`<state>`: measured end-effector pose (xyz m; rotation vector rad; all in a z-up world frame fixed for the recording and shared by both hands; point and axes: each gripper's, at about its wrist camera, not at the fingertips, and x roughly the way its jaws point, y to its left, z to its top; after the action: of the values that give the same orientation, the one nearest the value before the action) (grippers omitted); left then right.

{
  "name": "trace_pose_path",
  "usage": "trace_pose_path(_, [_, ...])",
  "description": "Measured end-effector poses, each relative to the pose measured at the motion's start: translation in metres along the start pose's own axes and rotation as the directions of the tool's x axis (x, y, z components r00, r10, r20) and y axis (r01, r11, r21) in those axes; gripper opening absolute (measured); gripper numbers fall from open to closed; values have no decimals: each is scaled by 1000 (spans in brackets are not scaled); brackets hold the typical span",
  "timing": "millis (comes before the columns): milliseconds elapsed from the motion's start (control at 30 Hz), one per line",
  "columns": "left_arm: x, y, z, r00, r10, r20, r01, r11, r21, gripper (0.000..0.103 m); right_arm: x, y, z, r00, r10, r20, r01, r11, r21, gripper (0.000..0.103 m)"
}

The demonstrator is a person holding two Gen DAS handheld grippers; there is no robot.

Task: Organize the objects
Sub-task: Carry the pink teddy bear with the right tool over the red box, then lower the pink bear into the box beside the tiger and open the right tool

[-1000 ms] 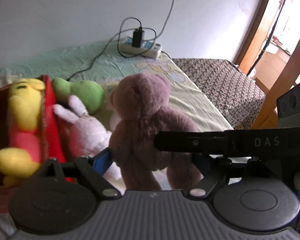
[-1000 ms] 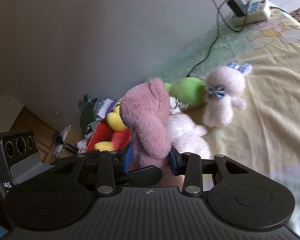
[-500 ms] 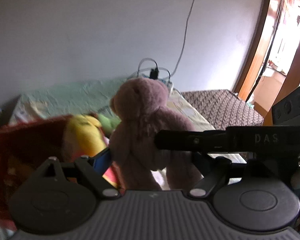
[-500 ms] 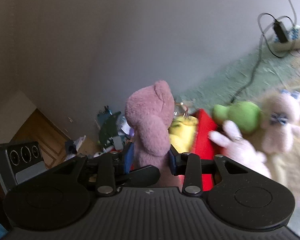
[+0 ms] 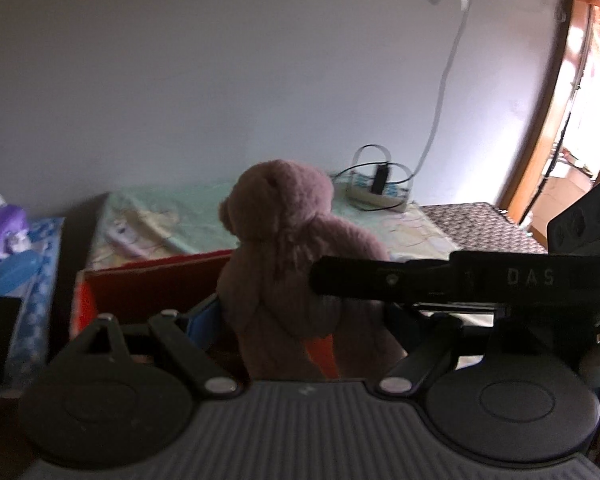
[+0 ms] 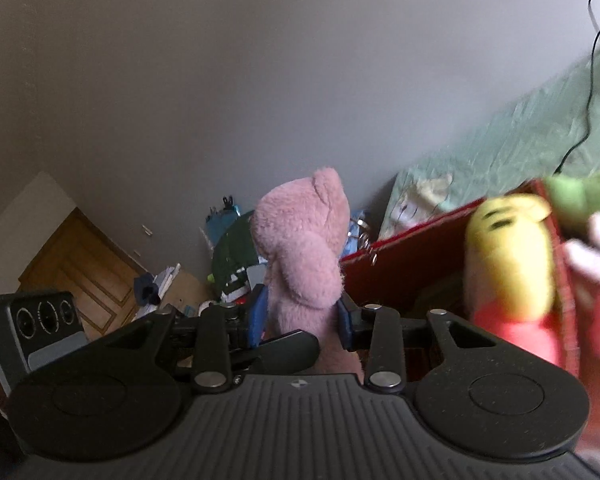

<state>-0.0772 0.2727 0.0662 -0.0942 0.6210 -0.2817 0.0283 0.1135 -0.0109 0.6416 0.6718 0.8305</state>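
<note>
Both tools grip the same pink teddy bear (image 6: pixel 300 256): the right tool (image 6: pixel 302 320) pinches its lower body between blue pads, and the left tool (image 5: pixel 296 316) clamps it from the other side, with the right tool's black finger crossing in front of the bear in the left view. Over the last second the pair has carried the bear up off the bed and sideways; the loose toys that lay right behind it have slid to the edge of view, and the bear now hangs upright over the near edge of the red box (image 5: pixel 156 280). Inside that box, toward its right end, sits the yellow plush (image 6: pixel 508 256), with a green plush (image 6: pixel 580 196) and a white one just beyond the box's right wall, blurred. Farther back the bed (image 5: pixel 172 212) runs to the wall, a power strip (image 5: pixel 376 194) at its far edge. My reading: transport is nearly finished, and lowering and release into the box remain.
</note>
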Motion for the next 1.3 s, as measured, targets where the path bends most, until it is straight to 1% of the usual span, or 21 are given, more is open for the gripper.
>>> trace_pose_path(100, [2, 30, -4, 999, 16, -29, -16, 1000, -13, 86, 21, -1, -7, 999, -12, -32, 13, 1000, 26, 38])
trace_pose_path(267, [13, 65, -13, 996, 15, -84, -20, 999, -50, 86, 47, -10, -12, 995, -29, -92, 38, 994, 98, 37])
trace_pose_path(567, [26, 100, -26, 990, 41, -138, -53, 995, -90, 85, 85, -25, -20, 982, -26, -188, 65, 977, 205, 35])
trace_pose_path(667, [31, 110, -28, 985, 64, -159, -81, 992, -101, 85, 96, -31, -22, 978, -32, -208, 83, 967, 242, 35])
trace_pose_path(700, [33, 112, -28, 984, 74, -165, -92, 990, -103, 85, 99, -33, -23, 977, -39, -212, 93, 963, 252, 33])
trace_pose_path(733, [33, 113, -29, 983, 78, -169, -97, 990, -104, 85, 103, -35, -24, 973, -46, -225, 105, 961, 256, 28])
trace_pose_path(767, [33, 115, -29, 981, 83, -176, -102, 990, -102, 84, 105, -35, -24, 970, -47, -237, 111, 959, 262, 28])
trace_pose_path(800, [33, 113, -30, 980, 86, -178, -104, 990, -94, 83, 106, -34, -25, 969, -35, -243, 99, 961, 259, 28])
trace_pose_path(833, [33, 112, -29, 981, 88, -174, -105, 991, -89, 83, 107, -32, -24, 966, -41, -256, 104, 966, 238, 28])
trace_pose_path(900, [35, 109, -29, 981, 88, -174, -102, 992, -71, 84, 108, -26, -23, 955, -78, -286, 137, 972, 192, 29])
trace_pose_path(967, [39, 104, -30, 977, 103, -188, -113, 993, -44, 84, 109, -23, -23, 948, -103, -300, 156, 974, 161, 30])
trace_pose_path(1133, [45, 99, -33, 972, 112, -208, -120, 993, -24, 84, 101, -31, -19, 944, -135, -302, 191, 968, 164, 31])
trace_pose_path(1200, [45, 97, -33, 970, 123, -208, -128, 992, -13, 84, 91, -37, -16, 947, -144, -288, 202, 962, 184, 33])
trace_pose_path(1300, [47, 95, -34, 969, 122, -215, -126, 992, -7, 84, 83, -42, -12, 950, -170, -260, 222, 957, 186, 32])
